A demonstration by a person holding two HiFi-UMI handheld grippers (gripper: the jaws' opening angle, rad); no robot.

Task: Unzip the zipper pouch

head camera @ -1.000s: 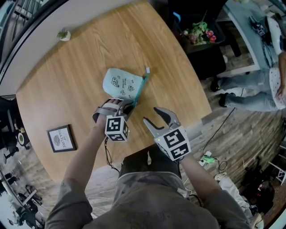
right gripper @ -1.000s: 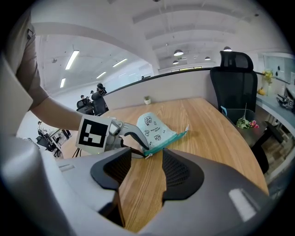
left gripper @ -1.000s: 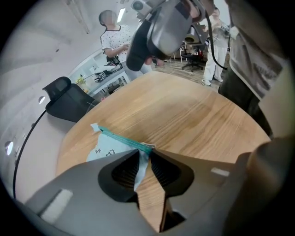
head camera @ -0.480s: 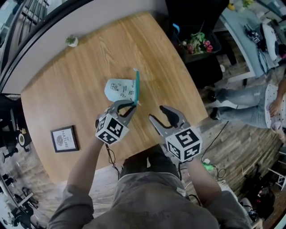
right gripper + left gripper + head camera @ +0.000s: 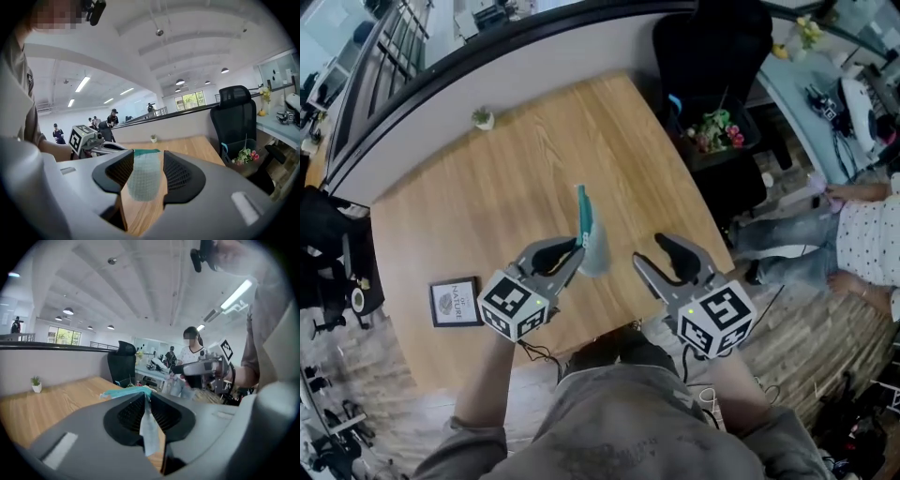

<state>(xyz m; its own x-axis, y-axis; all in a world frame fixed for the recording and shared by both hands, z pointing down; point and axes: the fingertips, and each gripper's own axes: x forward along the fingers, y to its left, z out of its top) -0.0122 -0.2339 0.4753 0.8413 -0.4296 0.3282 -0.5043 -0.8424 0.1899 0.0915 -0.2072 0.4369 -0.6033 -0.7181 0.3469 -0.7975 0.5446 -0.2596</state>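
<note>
The pale blue-green zipper pouch (image 5: 592, 246) hangs edge-on above the wooden table (image 5: 487, 206), its teal zipper edge (image 5: 582, 208) pointing away from me. My left gripper (image 5: 571, 254) is shut on the pouch's near edge; in the left gripper view the fabric (image 5: 149, 430) is pinched between the closed jaws, with the zipper edge (image 5: 124, 392) beyond. My right gripper (image 5: 650, 253) stands open to the right of the pouch, a little apart from it. The right gripper view shows the pouch (image 5: 144, 176) through the gap of the open right gripper (image 5: 145, 161), with the left gripper (image 5: 96, 140) behind.
A small framed picture (image 5: 455, 302) lies at the table's left. A tiny potted plant (image 5: 483, 118) stands at the far edge. Off the table to the right are a black chair (image 5: 712, 47), a bin with flowers (image 5: 714, 136) and a seated person (image 5: 853, 234).
The left gripper has closed on the pouch and lifted it off the table. The pouch now hangs edge-on instead of lying flat. Both grippers have risen.
</note>
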